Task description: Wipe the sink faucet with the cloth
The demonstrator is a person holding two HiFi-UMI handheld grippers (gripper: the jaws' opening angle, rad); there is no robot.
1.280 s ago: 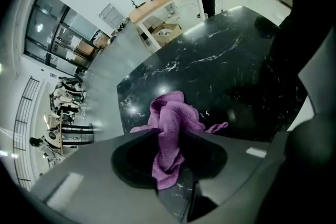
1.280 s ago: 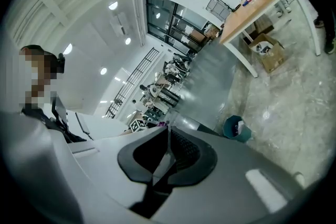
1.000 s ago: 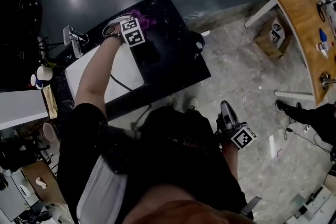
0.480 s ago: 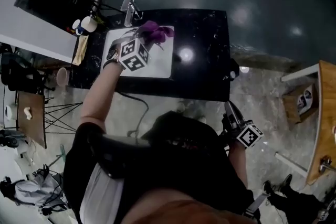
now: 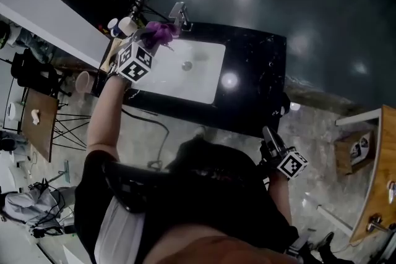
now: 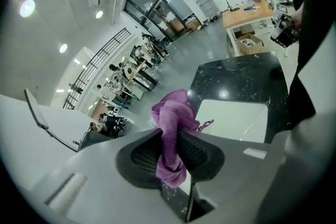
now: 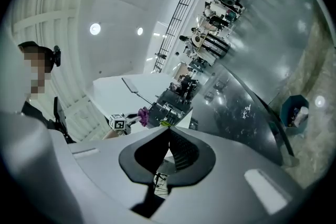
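The person is standing at the near side of a black marble-patterned bench (image 5: 260,71) with a white rectangular sink (image 5: 201,80) set into it. The left arm is reaching out over the sink's left end, and the left gripper (image 5: 150,41) is pointing towards the far rim. Its jaws are pinching a purple cloth (image 6: 172,126): the fabric is running up between the two ribbed pads, bunching in a loose fold above them and hanging out in a short tail below. The chrome faucet (image 5: 179,13) is standing on the sink's far rim. The bunched end of the cloth is sitting just beside it, on the left as the head view shows it. I cannot tell whether cloth and metal are touching. A couple of cups (image 5: 121,26) are standing on the bench near the sink's far left corner, just beyond the cloth. The right gripper (image 5: 268,135) is hanging at the person's right side, off the near edge of the bench and well apart from the sink. Its jaws are pressing together with nothing between them. The sink basin is lying bare, with only its drain (image 5: 187,65) showing.
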